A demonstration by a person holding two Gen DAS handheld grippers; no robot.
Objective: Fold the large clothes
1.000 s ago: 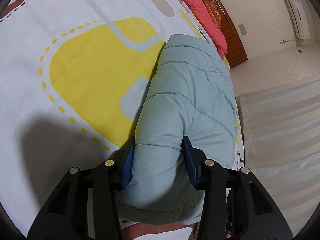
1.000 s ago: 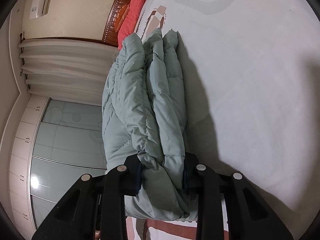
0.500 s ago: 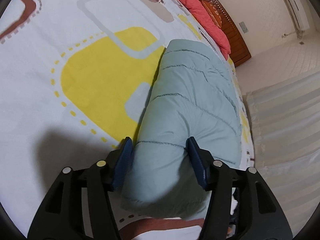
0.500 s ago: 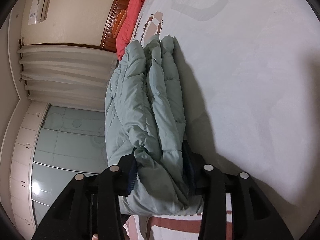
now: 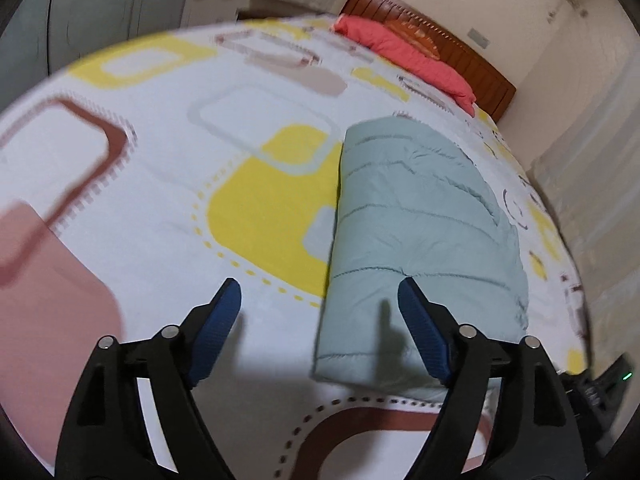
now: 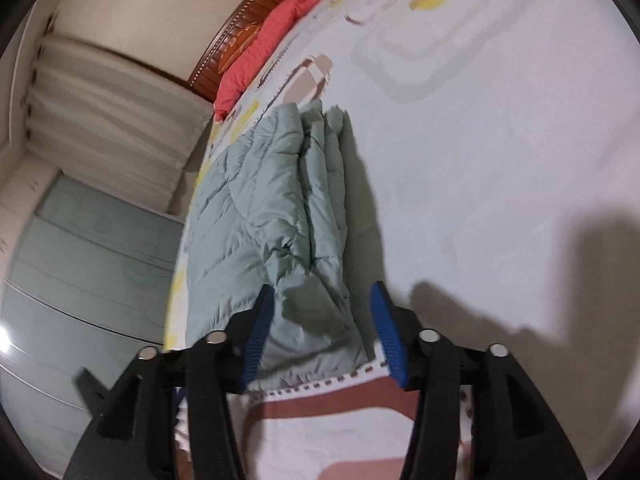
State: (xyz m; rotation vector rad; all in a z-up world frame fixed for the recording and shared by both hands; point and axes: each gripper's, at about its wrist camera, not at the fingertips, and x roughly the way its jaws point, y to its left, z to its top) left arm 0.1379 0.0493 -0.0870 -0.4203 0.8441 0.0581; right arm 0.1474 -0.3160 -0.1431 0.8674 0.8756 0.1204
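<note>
Where the folded jacket (image 5: 424,232) lies along one side of the bed (image 5: 168,184), both grippers hang above its near end with nothing clamped.

Item, jacket: pale green, quilted, folded into a long thick bundle, flat on the bedspread, its length running toward the headboard (image 5: 436,52). In the right wrist view the bundle (image 6: 276,216) shows its stacked layered edges on the side facing the open bedspread.

Item, left gripper (image 5: 320,292): jaws opening, blue pads spread wide. One fingertip (image 5: 416,312) stands in front of the jacket's near corner; the other hangs over bare bedspread beside it. Neither pad presses the fabric. Shadows of the fingers fall on the jacket's near end.

Item, right gripper (image 6: 320,300): jaws opening, pads apart. The jacket's near end sits in the gap between them; the left-hand pad (image 6: 256,332) is close beside the fabric, and whether it touches cannot be told. The other pad stands clear of it.

Item, bedspread: white, printed with yellow, grey and brown rounded rectangles and dotted outlines.

Item, pillow (image 5: 404,54): coral red, against the wooden headboard at the far end, well apart from the jacket.

Item, surroundings: pale curtain (image 6: 108,112) and pale green wardrobe doors (image 6: 88,272) beyond the bed's edge nearest the jacket. Both views are slightly blurred.
</note>
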